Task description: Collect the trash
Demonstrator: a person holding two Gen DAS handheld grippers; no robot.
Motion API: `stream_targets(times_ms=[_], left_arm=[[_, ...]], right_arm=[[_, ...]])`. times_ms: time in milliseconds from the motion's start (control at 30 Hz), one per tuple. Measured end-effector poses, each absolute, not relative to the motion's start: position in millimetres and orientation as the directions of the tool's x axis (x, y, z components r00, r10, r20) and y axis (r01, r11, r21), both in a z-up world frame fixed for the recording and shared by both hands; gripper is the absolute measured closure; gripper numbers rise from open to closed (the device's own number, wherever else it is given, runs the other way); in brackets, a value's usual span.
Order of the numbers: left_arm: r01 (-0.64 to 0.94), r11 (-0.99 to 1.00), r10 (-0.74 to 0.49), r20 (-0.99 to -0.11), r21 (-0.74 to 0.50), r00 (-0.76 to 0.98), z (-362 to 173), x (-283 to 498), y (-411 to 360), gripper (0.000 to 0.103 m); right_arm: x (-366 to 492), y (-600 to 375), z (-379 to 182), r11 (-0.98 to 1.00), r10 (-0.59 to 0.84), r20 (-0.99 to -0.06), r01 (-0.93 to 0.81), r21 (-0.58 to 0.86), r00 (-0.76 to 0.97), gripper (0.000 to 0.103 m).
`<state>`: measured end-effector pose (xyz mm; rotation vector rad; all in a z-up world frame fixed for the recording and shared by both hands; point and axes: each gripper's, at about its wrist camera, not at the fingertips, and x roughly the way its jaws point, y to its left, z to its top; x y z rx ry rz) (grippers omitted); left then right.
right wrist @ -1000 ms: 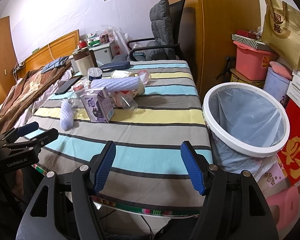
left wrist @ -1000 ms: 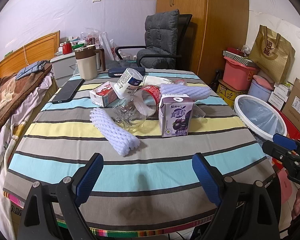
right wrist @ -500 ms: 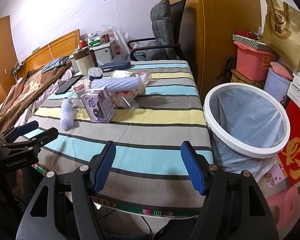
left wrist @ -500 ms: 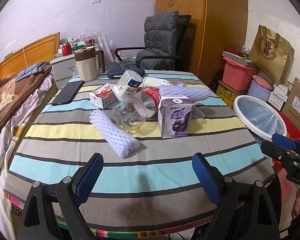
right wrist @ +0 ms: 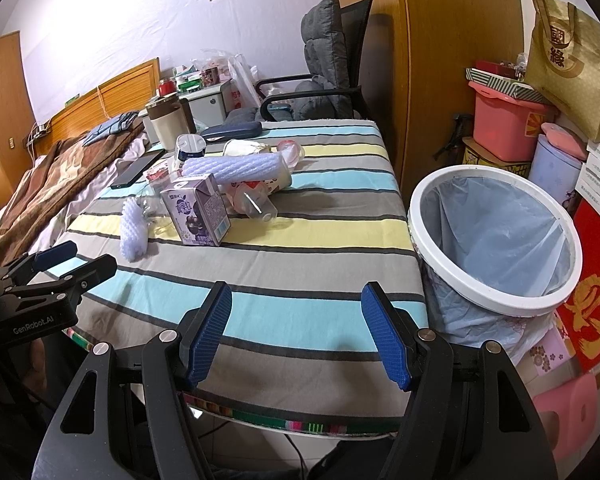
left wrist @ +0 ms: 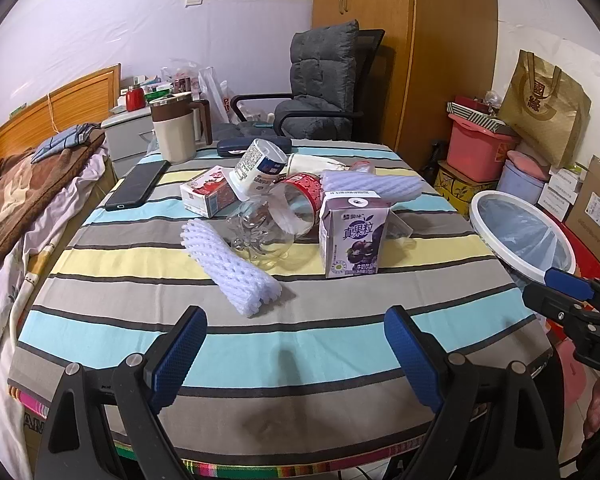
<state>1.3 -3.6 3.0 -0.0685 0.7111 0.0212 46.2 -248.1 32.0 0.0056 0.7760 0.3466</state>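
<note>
My left gripper [left wrist: 296, 352] sits at the bottom of its frame with both blue ribbed pads spread wide and nothing between them; my right gripper [right wrist: 296, 334] is equally spread and empty at the bottom of its own frame. The trash lies in a cluster at frame centre on the striped tablecloth [left wrist: 340, 340]. The white foam net sleeve [left wrist: 230, 266] lies nearest, at centre left: judged very light, soft and compressible, best pinched across its middle. The purple drink carton [left wrist: 354, 234] stands upright at centre right: stiff paperboard with flat faces, judged easy to clamp across its two side walls. The clear plastic bottle [left wrist: 274, 226] lies on its side between them: thin, smooth, probably slippery and crushable. The lined trash bin [right wrist: 496, 240] stands open at right of the right wrist frame, beside the table edge.
</note>
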Motion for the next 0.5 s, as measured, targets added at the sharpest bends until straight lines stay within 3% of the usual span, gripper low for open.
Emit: stream_targets(times_ms=[500], left_arm=[[-0.040, 0.997, -0.011, -0.672, -0.060, 0.741, -8, 12, 1, 0.013]], right_arm=[[55, -245, 24, 0.941, 0.313, -0.694, -0.310, 0.135, 0.648, 0.034]])
